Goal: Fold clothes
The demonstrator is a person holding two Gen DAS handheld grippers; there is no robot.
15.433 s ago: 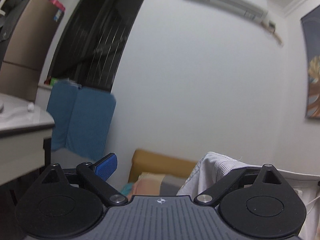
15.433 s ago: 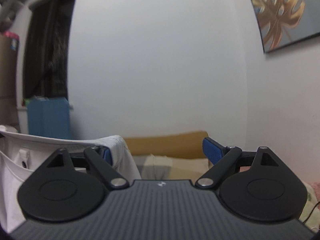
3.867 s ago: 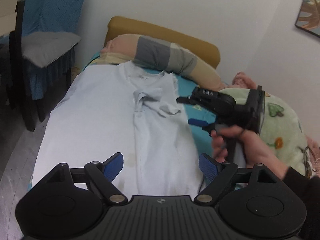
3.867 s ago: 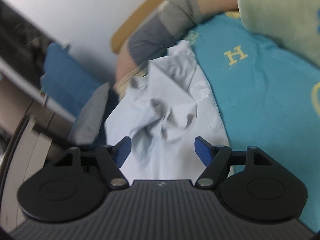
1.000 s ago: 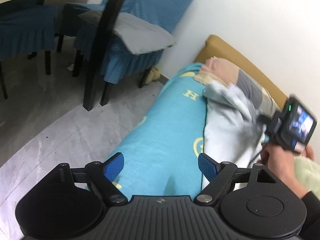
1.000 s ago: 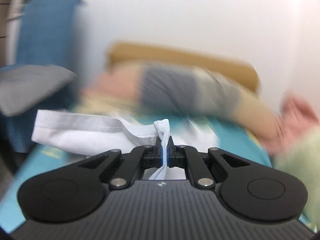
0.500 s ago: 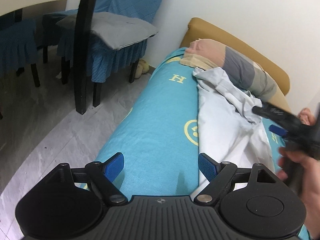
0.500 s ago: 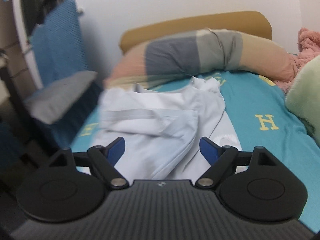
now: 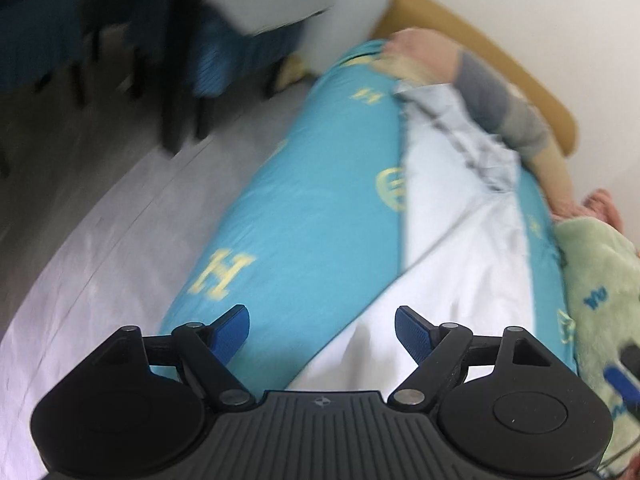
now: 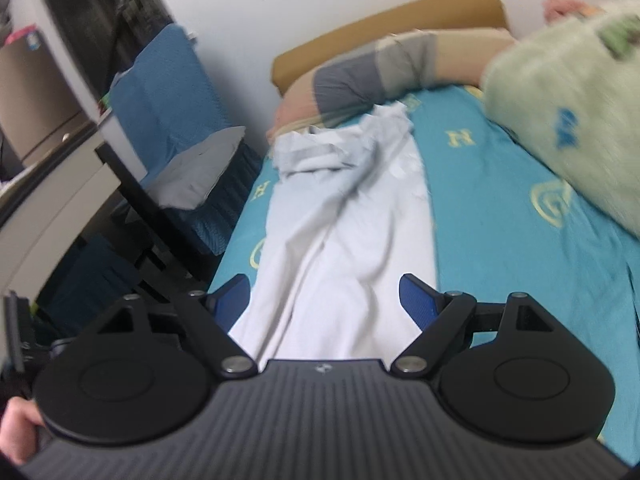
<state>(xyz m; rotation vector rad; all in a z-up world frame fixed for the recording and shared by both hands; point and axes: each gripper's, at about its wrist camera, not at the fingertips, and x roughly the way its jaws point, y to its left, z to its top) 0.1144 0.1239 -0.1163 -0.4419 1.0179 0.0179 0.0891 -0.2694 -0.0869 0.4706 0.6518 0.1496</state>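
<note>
The left black plastic two-finger gripper point(image 9: 322, 330) has blue ribbed pads point(image 9: 412, 330), silver pivot screws, round black discs at 4 and 8 o'clock, a ridged grey body with a small emblem; the right black plastic two-finger gripper point(image 10: 325, 296) matches it.

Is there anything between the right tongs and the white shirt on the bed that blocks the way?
Nothing visible blocks it. The right tongs are open just above the near end of the white shirt, which lies lengthwise on the teal bedsheet. The green blanket lies off to the right, apart from the shirt.
</note>
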